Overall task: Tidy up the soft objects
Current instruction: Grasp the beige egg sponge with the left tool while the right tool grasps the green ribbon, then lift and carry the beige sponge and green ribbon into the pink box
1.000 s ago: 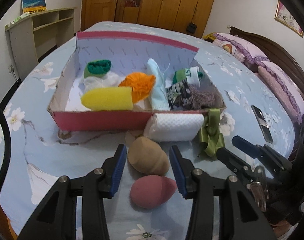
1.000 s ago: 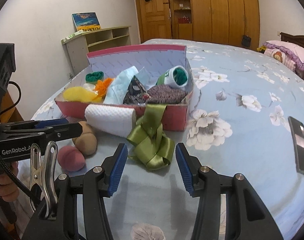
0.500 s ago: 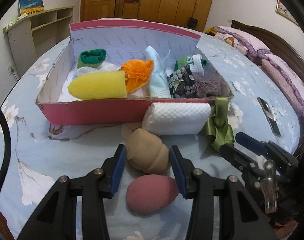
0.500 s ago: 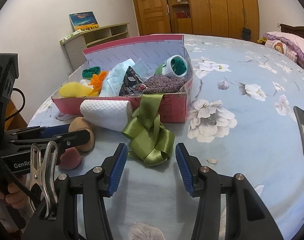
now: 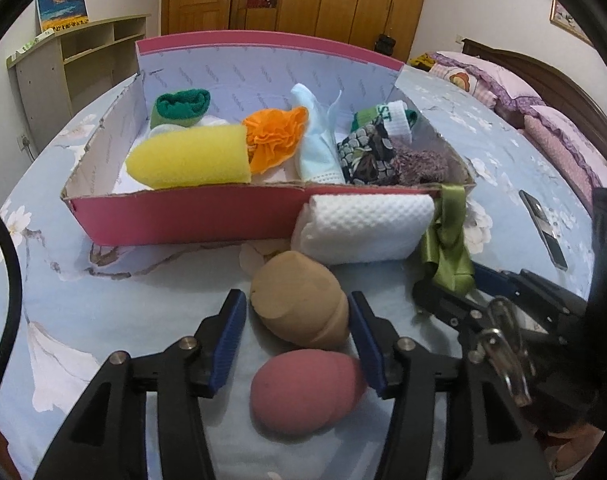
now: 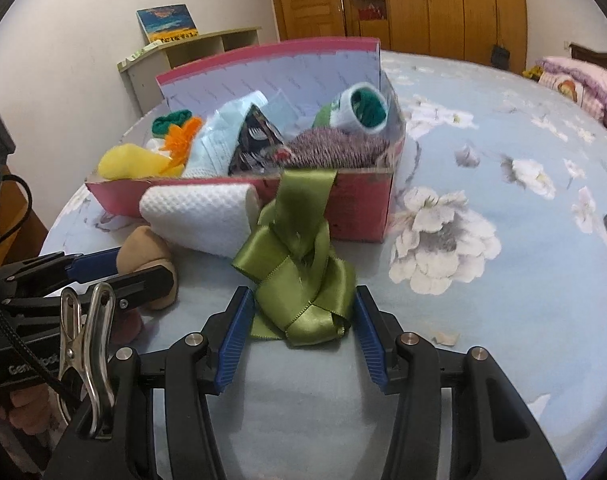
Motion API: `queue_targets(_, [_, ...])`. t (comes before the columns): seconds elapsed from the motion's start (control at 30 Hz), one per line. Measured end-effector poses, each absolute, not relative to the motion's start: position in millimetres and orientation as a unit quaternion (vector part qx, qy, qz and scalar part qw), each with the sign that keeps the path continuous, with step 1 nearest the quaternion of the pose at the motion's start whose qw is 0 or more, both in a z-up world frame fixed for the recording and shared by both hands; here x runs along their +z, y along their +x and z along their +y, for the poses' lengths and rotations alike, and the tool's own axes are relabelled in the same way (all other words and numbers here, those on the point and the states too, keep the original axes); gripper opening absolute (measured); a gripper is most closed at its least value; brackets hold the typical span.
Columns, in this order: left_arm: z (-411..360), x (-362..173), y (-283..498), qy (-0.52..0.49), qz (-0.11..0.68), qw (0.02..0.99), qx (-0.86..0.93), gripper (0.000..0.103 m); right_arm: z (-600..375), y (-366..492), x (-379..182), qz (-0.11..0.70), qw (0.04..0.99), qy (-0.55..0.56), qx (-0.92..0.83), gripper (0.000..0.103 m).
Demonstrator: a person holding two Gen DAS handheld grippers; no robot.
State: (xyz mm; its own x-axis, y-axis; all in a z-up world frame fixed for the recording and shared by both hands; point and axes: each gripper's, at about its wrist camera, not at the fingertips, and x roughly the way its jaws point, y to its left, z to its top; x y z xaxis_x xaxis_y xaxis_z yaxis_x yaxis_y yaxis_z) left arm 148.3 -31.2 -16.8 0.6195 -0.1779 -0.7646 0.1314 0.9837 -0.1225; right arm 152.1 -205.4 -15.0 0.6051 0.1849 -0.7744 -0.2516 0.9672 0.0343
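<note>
Four soft items lay outside the pink cardboard box (image 5: pixel 191 216) on the flowered bed (image 6: pixel 503 300): a tan rolled stocking (image 5: pixel 299 304), a pink egg-shaped makeup sponge (image 5: pixel 303 392), a white rolled waffle cloth (image 5: pixel 363 228) and a green satin ribbon (image 6: pixel 299 280).

Step in hand, as I judged it: paired pick-up of two remaining items for transfer to the box.

Left hand-held gripper (image 5: pixel 297 338): I held it released, jaws spread to either side of the tan rolled stocking. The right pad appeared to touch the roll; the left pad stood just beside it. The makeup sponge sat nearer the camera, between the finger bases, touching or nearly touching the stocking.

Right hand-held gripper (image 6: pixel 299 330): released as well, its blue pads flanking the bunched lower loops of the ribbon. The ribbon's upper tail leaned against the box's front wall.

Box contents: a yellow sponge (image 5: pixel 191 158), an orange ruffle (image 5: pixel 275 136), a green rolled sock (image 5: pixel 181 106), a pale blue cloth (image 5: pixel 317 148), a patterned fabric (image 5: pixel 367 156) and a purple knit piece (image 5: pixel 419 162).

Next move, in my estimate: both jaws needed closing, gently, since stocking and ribbon would compress. The left closure called for care not to catch the makeup sponge too. Each item then needed lifting clear of the front wall; free room looked best at the box's left rear.
</note>
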Motion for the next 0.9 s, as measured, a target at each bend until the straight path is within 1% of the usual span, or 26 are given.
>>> queue_targets(0.17, [-33.1, -19.6, 147.5, -0.024, 0.422, 0.902, -0.085, 0.058, -209.3, 153.4, -20.2, 0.426, 0.895, -0.026, 0.127, 0.051])
queue_targets(0.3, [-33.6, -19.8, 146.7, -0.024, 0.420, 0.903, -0.087, 0.057, -213.5, 151.8, -20.9, 0.422, 0.898, -0.017, 0.120, 0.041])
queue_targets(0.43, [-32.7, -18.6, 144.3, -0.029, 0.418, 0.903, -0.095, 0.047, -219.4, 151.6, -19.8, 0.419, 0.901, -0.004, 0.113, 0.029])
queue_targets(0.47, [-33.2, -17.8, 143.6, -0.029, 0.418, 0.903, -0.097, 0.045, -220.6, 151.3, -19.3, 0.419, 0.901, -0.001, 0.112, 0.028])
queue_targets(0.53, [-34.2, -16.6, 141.7, -0.027, 0.416, 0.903, -0.099, 0.043, -222.4, 150.0, -18.0, 0.416, 0.903, 0.004, 0.110, 0.020])
queue_targets(0.63, [-33.2, -13.9, 138.5, -0.030, 0.415, 0.903, -0.102, 0.042, -224.1, 146.2, -14.3, 0.408, 0.906, 0.008, 0.109, 0.015])
queue_targets(0.73, [-31.2, -9.5, 134.9, -0.036, 0.413, 0.904, -0.102, 0.041, -224.3, 139.4, -8.1, 0.396, 0.912, 0.008, 0.110, 0.012])
queue_targets(0.9, [-25.2, -0.3, 127.1, -0.045, 0.404, 0.908, -0.100, 0.041, -222.8, 126.5, 4.6, 0.374, 0.920, 0.006, 0.117, 0.011])
